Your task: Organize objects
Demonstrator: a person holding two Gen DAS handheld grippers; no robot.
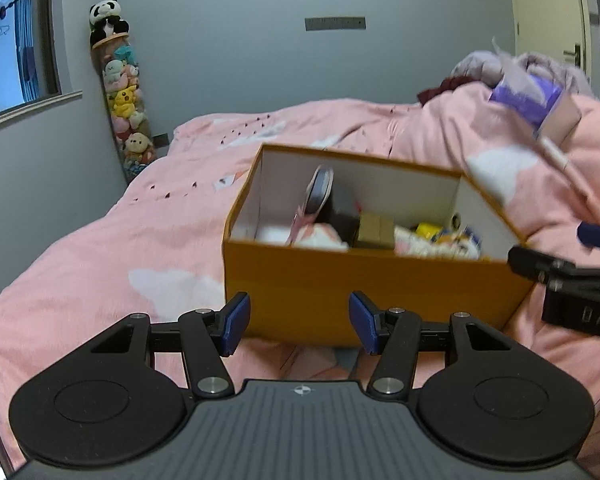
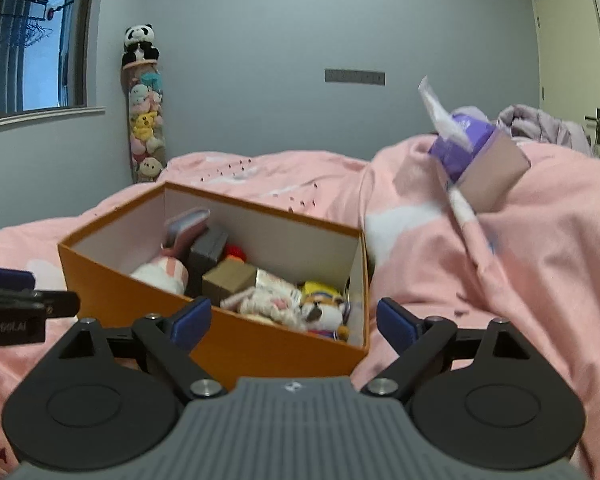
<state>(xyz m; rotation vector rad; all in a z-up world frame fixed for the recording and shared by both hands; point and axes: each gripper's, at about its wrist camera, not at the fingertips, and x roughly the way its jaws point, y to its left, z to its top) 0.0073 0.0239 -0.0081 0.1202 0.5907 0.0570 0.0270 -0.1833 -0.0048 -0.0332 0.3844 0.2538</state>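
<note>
An open orange box (image 1: pixel 300 280) (image 2: pixel 260 344) stands on the pink bed. It holds several things: small plush toys (image 2: pixel 320 312), a brown cardboard cube (image 2: pixel 230 280), a dark grey case (image 2: pixel 208 250) and a pink-edged item leaning on the back wall. A purple tissue pack (image 2: pixel 456 148) (image 1: pixel 528 98) lies on the raised duvet to the right, behind the box. My left gripper (image 1: pixel 300 326) is open and empty in front of the box's near wall. My right gripper (image 2: pixel 294 324) is open and empty over the box's near right corner.
The pink duvet (image 1: pixel 140 248) covers the bed and bulges high on the right (image 2: pixel 520 280). A tall tube of plush toys (image 2: pixel 146 136) with a panda on top stands at the grey wall. A window is at the left, a door (image 2: pixel 572 68) at the right.
</note>
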